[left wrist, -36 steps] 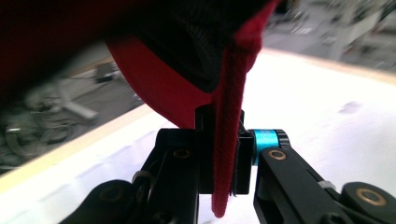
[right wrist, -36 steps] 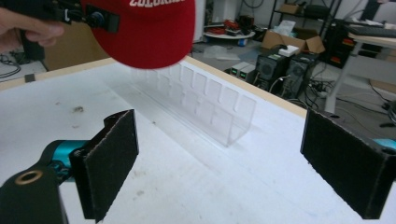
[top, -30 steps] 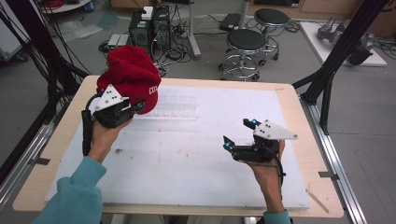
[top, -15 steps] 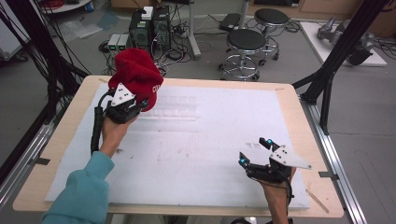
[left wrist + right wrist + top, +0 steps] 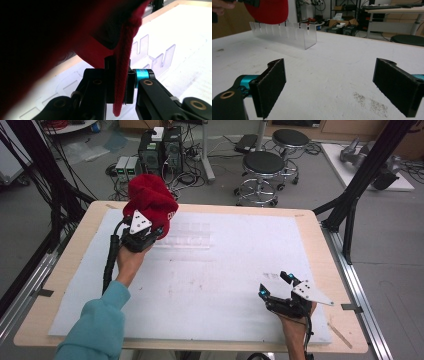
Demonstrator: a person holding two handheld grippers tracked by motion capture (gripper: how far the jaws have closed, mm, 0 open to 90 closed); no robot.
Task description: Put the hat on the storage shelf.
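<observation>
Hanging red knit cap (image 5: 150, 200), hem pinched in left claw (image 5: 141, 236), right claw (image 5: 276, 287) gaping empty

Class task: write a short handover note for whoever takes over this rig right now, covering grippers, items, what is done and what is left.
Left gripper: shut on the red cap's edge, holding it above the clear slotted rack at the table's far left.
Right gripper: open, holding nothing, low over the white mat near the front right.
Done: cap picked up.
Left: probably setting the cap down at the rack; the right gripper is free to help.
</observation>
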